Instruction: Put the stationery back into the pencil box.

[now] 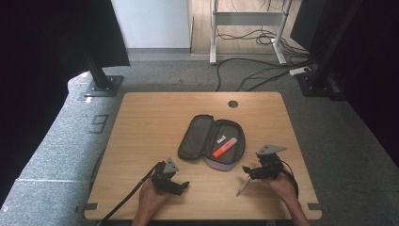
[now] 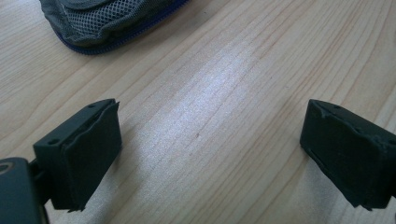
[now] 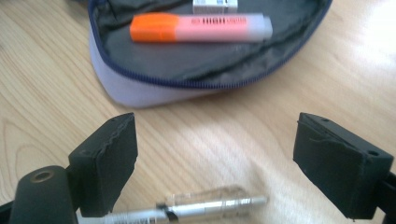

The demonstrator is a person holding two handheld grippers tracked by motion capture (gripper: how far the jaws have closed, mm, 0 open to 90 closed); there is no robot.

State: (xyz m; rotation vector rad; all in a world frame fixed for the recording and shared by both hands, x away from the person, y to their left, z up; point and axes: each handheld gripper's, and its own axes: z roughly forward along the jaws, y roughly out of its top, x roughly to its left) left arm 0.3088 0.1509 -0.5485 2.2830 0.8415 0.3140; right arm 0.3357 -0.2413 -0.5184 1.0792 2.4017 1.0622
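Observation:
An open grey pencil case (image 1: pixel 200 136) lies in the middle of the table. An orange highlighter (image 1: pixel 224 147) and a small white eraser (image 1: pixel 221 139) lie in its right half. My right gripper (image 1: pixel 248 172) is open just right of the case's near end. A silver pen with a clear cap (image 1: pixel 243 186) lies on the wood under its tips. In the right gripper view the pen (image 3: pixel 205 207) lies loose between the wide-apart jaws of the right gripper (image 3: pixel 224 163), with the highlighter (image 3: pixel 201 27) and case (image 3: pixel 187 70) beyond. My left gripper (image 1: pixel 180 187) is open over bare wood near the front edge.
In the left gripper view the case's mesh corner (image 2: pixel 107 21) lies beyond the jaws of the left gripper (image 2: pixel 210 154). The wooden table (image 1: pixel 150 117) has a round cable hole (image 1: pixel 233 103) at the back. Cables and desk legs are on the floor behind.

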